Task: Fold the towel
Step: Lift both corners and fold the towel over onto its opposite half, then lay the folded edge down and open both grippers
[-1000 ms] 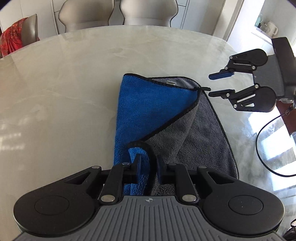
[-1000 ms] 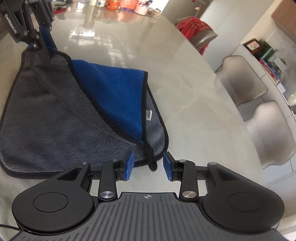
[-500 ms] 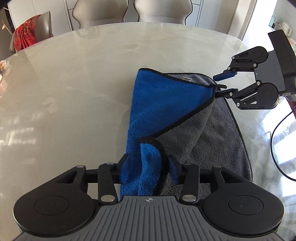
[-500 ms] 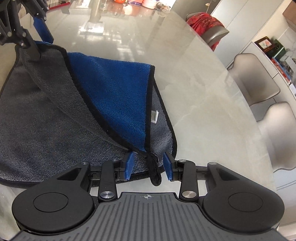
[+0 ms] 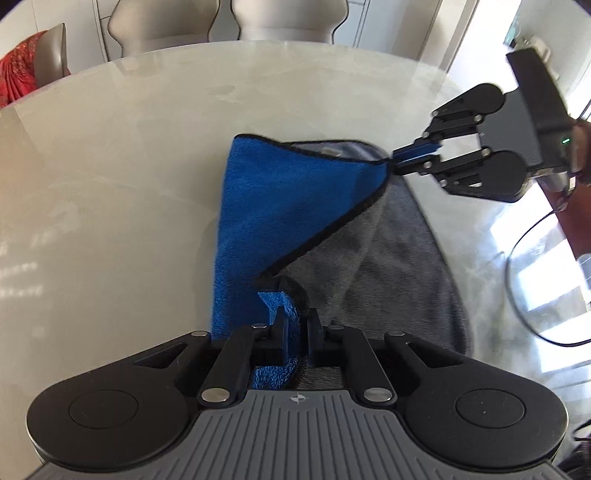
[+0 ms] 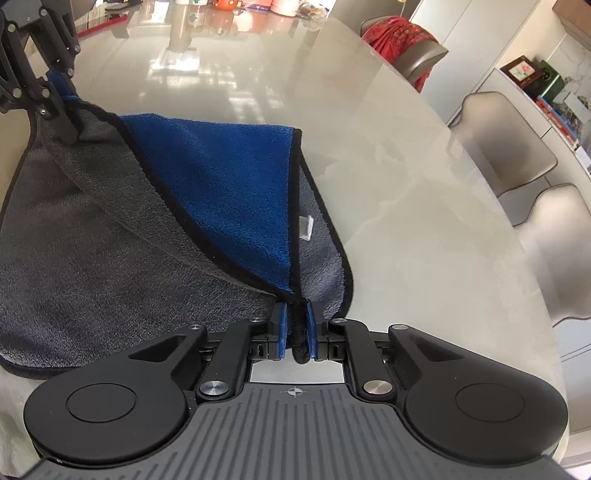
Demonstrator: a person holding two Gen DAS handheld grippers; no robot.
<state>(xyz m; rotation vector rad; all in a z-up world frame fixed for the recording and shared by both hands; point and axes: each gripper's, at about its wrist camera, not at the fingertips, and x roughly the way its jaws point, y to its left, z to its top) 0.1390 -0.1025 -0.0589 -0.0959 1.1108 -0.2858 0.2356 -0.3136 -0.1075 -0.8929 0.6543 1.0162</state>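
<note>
A towel (image 5: 266, 206), blue on one face and grey on the other with black edging, lies partly folded on the pale marble table (image 5: 110, 166). My left gripper (image 5: 297, 332) is shut on the towel's near corner. In that view my right gripper (image 5: 397, 162) pinches the blue flap's far corner, holding it slightly raised. In the right wrist view the towel (image 6: 221, 177) spreads ahead, its corner clamped in my right gripper (image 6: 295, 325). My left gripper (image 6: 62, 110) holds the opposite corner at upper left. A white label (image 6: 306, 227) shows on the grey layer.
Beige chairs (image 5: 280, 18) stand behind the table, and one at the left carries a red cloth (image 5: 18, 74). A black cable (image 5: 524, 295) loops on the table at the right. More chairs (image 6: 506, 144) line the table's right side, with cups and jars (image 6: 236, 3) at its far end.
Both grippers were open around the towel's corners and have now closed on them. The blue flap's edge between them is pulled straighter and lifted a little.
</note>
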